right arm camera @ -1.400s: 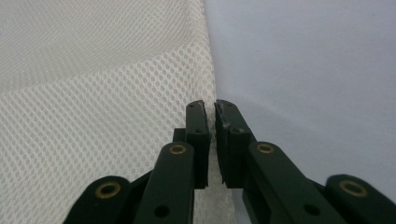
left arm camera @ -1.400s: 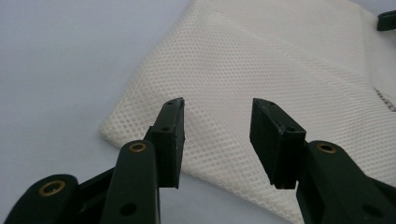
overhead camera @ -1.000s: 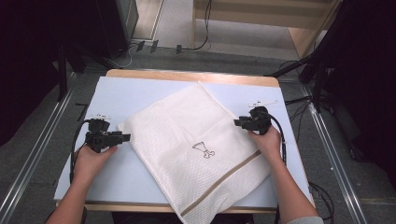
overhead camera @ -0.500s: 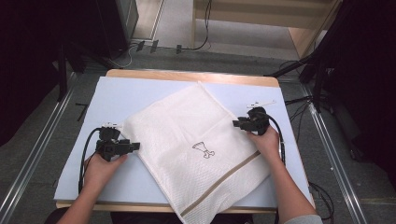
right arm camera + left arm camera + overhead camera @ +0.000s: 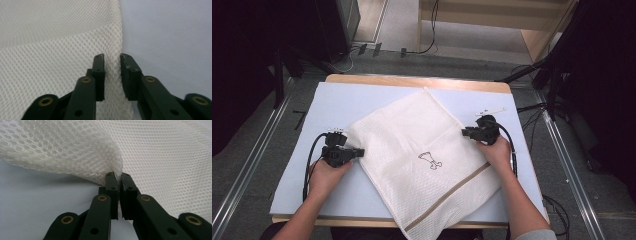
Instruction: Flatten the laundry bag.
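Left gripper (image 5: 117,176) now clenched on white mesh cloth (image 5: 422,150) edge, bunched between jaws, having moved in. Right gripper (image 5: 111,58) keeps opposite edge pinched. Both-side lift looks ready.

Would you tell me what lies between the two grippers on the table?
The white mesh bag spans the stretch between left gripper and right gripper, seen in the high view.

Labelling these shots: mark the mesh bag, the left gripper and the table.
mesh bag (image 5: 412,135), high view, middle of the white fabric.
left gripper (image 5: 118,176), left gripper view, between its tips.
table (image 5: 362,97), high view, bare blue top.
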The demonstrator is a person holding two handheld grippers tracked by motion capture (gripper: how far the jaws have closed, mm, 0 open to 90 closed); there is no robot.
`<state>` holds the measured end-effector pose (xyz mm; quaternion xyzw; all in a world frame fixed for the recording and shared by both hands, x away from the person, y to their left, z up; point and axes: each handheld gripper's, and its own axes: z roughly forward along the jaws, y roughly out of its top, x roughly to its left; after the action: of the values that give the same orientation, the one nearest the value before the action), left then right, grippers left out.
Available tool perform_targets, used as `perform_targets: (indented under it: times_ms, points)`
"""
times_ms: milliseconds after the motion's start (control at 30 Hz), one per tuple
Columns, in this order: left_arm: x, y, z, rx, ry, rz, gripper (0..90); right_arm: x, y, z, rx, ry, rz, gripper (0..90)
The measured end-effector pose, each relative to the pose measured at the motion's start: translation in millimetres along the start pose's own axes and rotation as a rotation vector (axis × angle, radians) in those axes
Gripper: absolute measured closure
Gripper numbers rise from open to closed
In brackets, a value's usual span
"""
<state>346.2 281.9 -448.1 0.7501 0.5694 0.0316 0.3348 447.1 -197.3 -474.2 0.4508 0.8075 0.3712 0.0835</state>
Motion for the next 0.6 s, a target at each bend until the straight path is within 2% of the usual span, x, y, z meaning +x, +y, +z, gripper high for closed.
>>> perform_targets:
  times_ms: [167, 267, 367, 433, 500, 600]
  points:
    - [12.5, 15.5, -3.6, -0.043, -0.001, -0.026, 88.3, 2.4, 2.3, -2.5, 0.01, -0.011, -0.005, 84.2]
    - [21.6, 28.2, -1.3, -0.047, 0.001, -0.031, 88.3, 4.4, 2.9, -4.7, 0.006, -0.01, -0.006, 84.1]
    - [29.1, 40.3, 5.4, -0.036, 0.016, -0.025, 88.2, 7.2, 2.1, -5.2, 0.013, -0.005, 0.002, 83.8]
    - [32.9, 47.5, 8.5, -0.047, 0.029, -0.016, 88.2, 8.0, 1.1, -6.0, 0.011, 0.007, 0.015, 83.8]
    - [35.5, 54.6, 10.2, -0.062, 0.042, 0.011, 88.0, 10.0, -1.1, -7.6, -0.002, 0.015, 0.026, 83.8]
    - [39.6, 64.7, 13.3, -0.083, 0.046, 0.011, 87.8, 15.8, -4.8, -9.1, -0.001, 0.004, 0.013, 83.6]
